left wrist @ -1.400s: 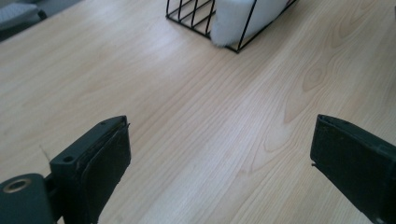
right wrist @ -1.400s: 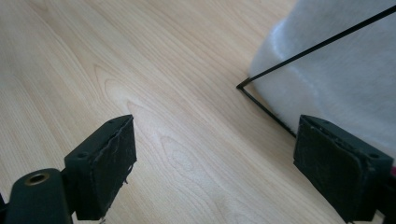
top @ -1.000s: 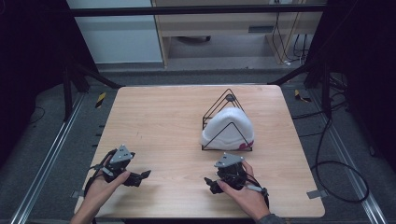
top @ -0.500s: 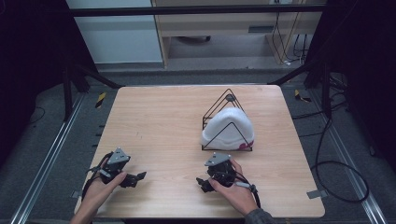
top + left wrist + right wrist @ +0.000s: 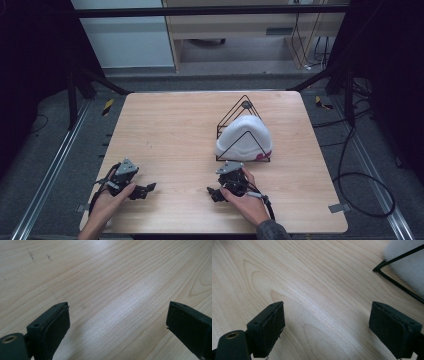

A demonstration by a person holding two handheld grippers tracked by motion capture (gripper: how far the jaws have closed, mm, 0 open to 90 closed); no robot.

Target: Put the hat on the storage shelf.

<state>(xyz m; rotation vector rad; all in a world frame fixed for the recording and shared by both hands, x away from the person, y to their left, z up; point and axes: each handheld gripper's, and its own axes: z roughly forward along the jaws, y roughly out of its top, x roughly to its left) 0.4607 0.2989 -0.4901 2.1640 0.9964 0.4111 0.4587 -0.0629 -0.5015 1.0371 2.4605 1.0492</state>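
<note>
Both hand-held grippers are held low over the near counter (image 5: 180, 130) with jaws apart and empty: left hand-held gripper (image 5: 145, 189), right hand-held gripper (image 5: 214, 193). The white cap (image 5: 244, 140) sits in the black wire stand (image 5: 244, 106), right of centre. The cap should be approached squarely, clear of the wires.

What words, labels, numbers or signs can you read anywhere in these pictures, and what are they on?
None can be read.
White padded object in the black wire frame: a magenta mark at its lower right edge, too small and blurred to tell if it is lettering.
Wooden table: grain and a few dark scuffs, no print.
Left gripper and right gripper: no markings legible.
</note>
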